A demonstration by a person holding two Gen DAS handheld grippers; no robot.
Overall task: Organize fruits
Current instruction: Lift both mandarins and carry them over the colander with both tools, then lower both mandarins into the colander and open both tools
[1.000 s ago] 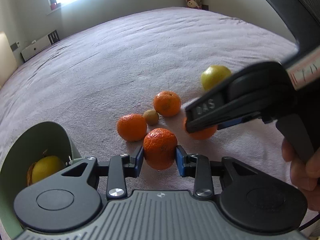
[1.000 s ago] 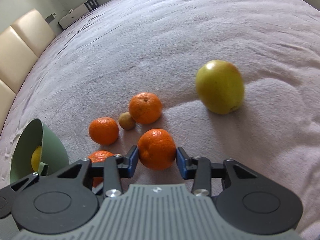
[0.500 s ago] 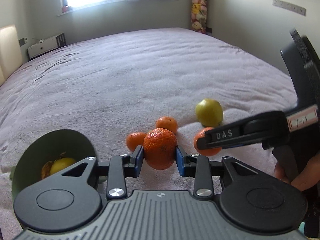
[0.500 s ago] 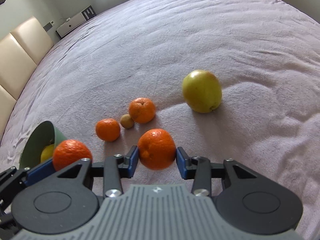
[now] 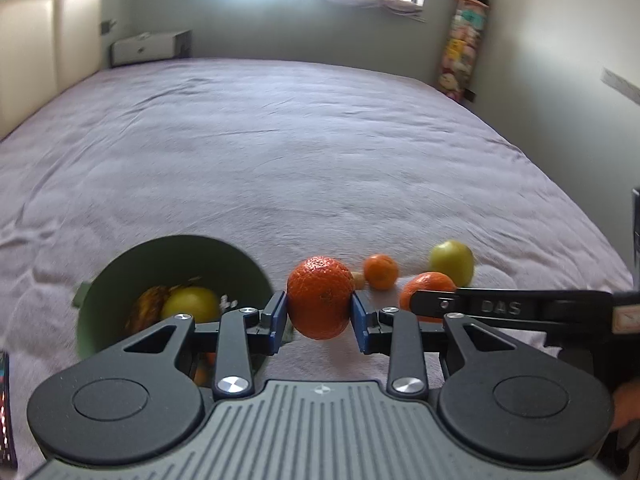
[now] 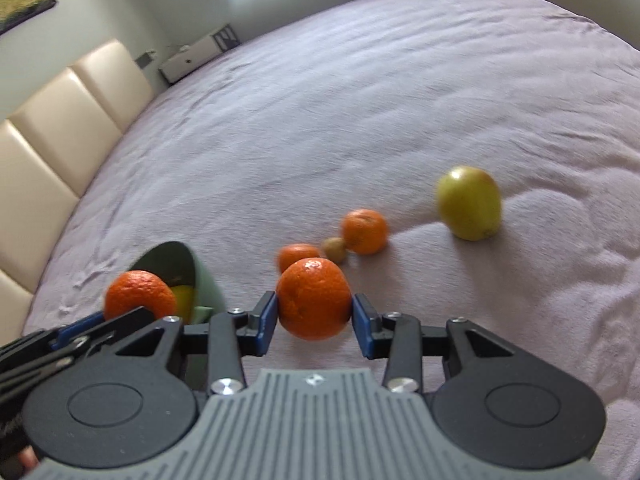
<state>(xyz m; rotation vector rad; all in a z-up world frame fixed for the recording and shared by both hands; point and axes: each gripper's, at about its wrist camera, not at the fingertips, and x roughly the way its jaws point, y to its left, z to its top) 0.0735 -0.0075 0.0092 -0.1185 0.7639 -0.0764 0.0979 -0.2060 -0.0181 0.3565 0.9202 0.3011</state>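
My left gripper is shut on an orange mandarin, held above the bed just right of the green bowl; both show in the right wrist view, mandarin and bowl. The bowl holds a yellow fruit. My right gripper is shut on another mandarin, also seen in the left wrist view. On the bed lie two mandarins, a small brown kiwi and a green apple.
The lilac bedspread stretches far ahead. A cream padded headboard runs along the left. A low white unit and a tall toy stack stand by the far walls.
Both grippers have risen with their mandarins. The left one has swung toward the bowl, which now sits nearer the middle of its view. The loose fruits look farther away.
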